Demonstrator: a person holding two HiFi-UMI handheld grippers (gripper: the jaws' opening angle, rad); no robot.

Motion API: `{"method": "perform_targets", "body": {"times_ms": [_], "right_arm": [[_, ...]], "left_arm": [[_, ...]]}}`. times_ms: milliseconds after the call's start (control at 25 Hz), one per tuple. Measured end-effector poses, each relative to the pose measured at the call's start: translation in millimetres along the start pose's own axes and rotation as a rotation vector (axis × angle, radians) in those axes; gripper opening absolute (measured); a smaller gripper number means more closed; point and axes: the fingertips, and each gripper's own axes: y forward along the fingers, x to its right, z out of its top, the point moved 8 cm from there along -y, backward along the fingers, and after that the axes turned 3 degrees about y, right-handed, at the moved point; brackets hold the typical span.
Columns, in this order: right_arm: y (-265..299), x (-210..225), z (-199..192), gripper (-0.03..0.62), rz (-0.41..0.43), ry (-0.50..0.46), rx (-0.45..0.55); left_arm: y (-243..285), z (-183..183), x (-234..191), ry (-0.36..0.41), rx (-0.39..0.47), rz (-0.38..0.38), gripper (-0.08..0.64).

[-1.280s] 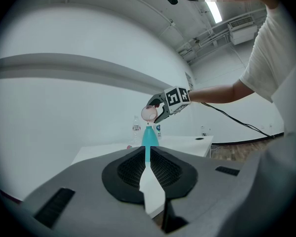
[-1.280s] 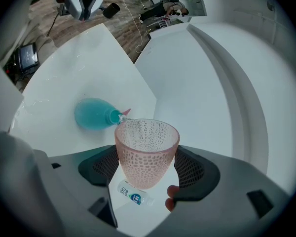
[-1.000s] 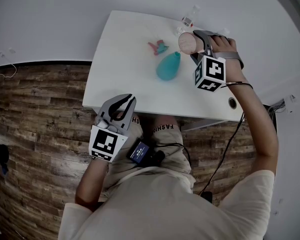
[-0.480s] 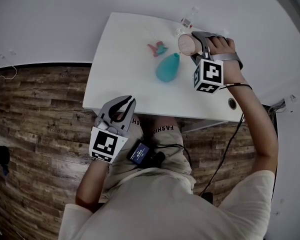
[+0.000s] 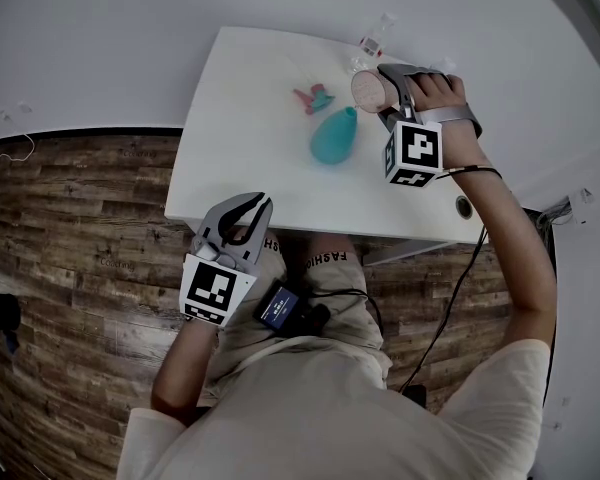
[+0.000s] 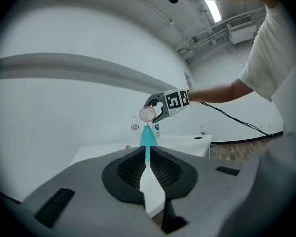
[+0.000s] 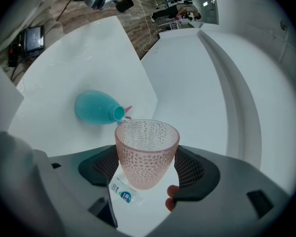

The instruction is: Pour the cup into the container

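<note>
Pink and dimpled, the cup is clamped between the jaws of the right hand-held gripper. It is lifted off the white worktop toward the far right corner and tipped over, just above the neck of the teal container. The container stands upright near the middle of the worktop. A small pink-and-teal object lies just beyond it, and a clear water bottle stands at the far edge. The left hand-held gripper hovers off the near edge, its jaws all but together with nothing between them.
</note>
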Motion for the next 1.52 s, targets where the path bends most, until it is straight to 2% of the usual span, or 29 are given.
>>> {"method": "perform_targets", "body": {"times_ms": [720, 1200, 1520], "right_arm": [[-0.2, -3.2, 7.5, 0.357, -0.099, -0.169, 0.016], [-3.0, -9.5, 14.2, 0.357, -0.132, -0.219, 0.058], [-9.0, -11.0, 16.3, 0.357, -0.209, -0.318, 0.082]], "left_arm": [[0.9, -1.4, 2.1, -0.002, -0.008, -0.004, 0.027], [-0.4, -4.8, 2.8, -0.010, -0.014, -0.001, 0.028], [0.0, -6.3, 4.6, -0.010, -0.016, -0.002, 0.028]]}}
